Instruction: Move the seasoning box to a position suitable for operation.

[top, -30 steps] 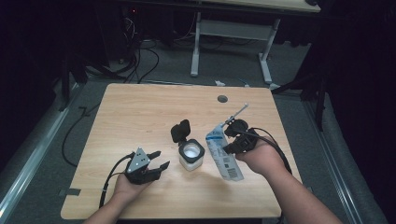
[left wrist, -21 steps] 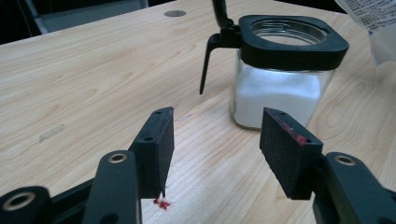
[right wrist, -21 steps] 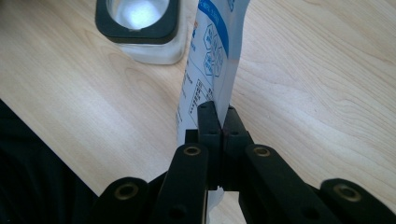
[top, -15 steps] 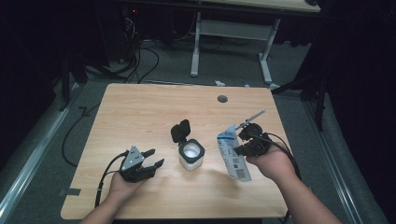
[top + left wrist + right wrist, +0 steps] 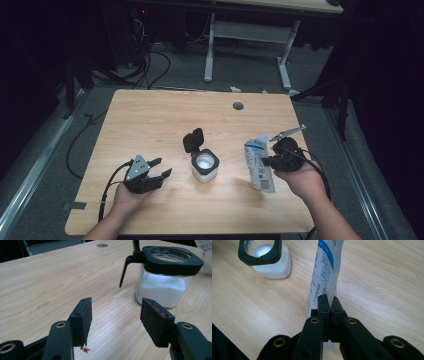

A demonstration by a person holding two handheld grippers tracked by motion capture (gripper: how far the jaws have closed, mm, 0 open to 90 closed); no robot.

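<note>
so the surface (image 5: 150, 120) is a light wood top with a round grommet hole (image 5: 238, 105) near the far edge, sitting in a pretty dark room with grey floor, cables (image 5: 150, 65) trailing behind it and a white desk frame (image 5: 247, 35) farther back. right claw (image 5: 329, 305) is pinched tight on the white and blue pouch (image 5: 259, 162), held upright over the right side of the surface. the glass jar (image 5: 204, 166) of white powder stands mid-surface, its black lid (image 5: 193, 139) flipped open. left claw (image 5: 115, 320) has just been opening, jaws wide apart with nothing between them, low near the jar.
</note>
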